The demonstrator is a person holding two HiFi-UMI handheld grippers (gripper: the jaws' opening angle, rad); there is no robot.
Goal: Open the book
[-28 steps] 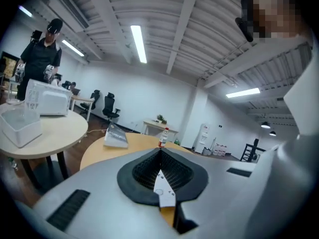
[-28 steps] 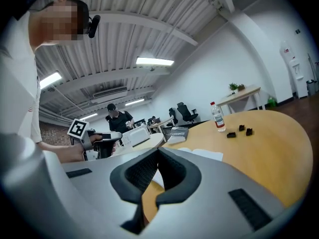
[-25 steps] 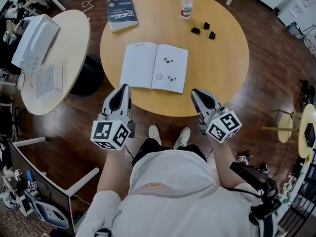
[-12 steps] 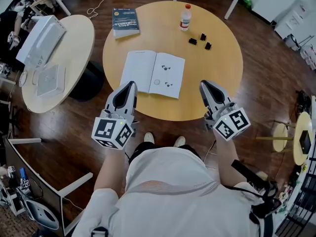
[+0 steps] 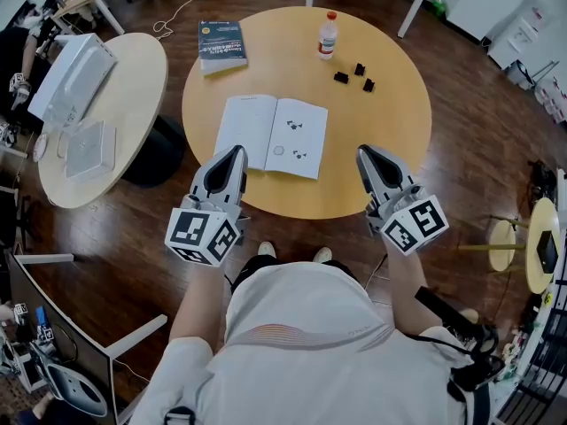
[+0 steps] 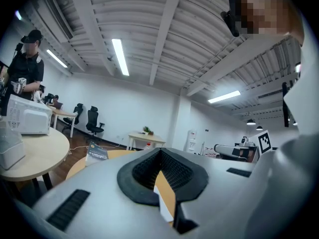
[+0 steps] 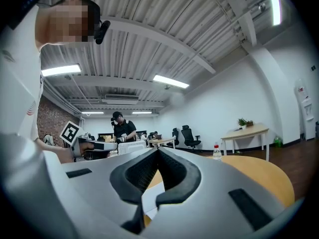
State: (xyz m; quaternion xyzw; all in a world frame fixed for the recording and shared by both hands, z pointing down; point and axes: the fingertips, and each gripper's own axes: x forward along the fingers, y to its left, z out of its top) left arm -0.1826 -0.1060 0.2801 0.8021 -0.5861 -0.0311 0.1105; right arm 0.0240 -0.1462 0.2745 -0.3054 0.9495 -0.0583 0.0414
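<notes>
1. The book (image 5: 272, 136) lies open, pages up, on the round wooden table (image 5: 390, 131), toward the person's side;
2. The left gripper (image 5: 237, 152) has its jaws pressed together with nothing between them; its tip hovers by the book's near left corner;
3. The right gripper (image 5: 362, 152) is likewise closed and empty; it is to the right of the book, apart from it;
4. At the far side are a closed book (image 5: 221, 46), a bottle (image 5: 328, 35) and small black pieces (image 5: 353, 73).
</notes>
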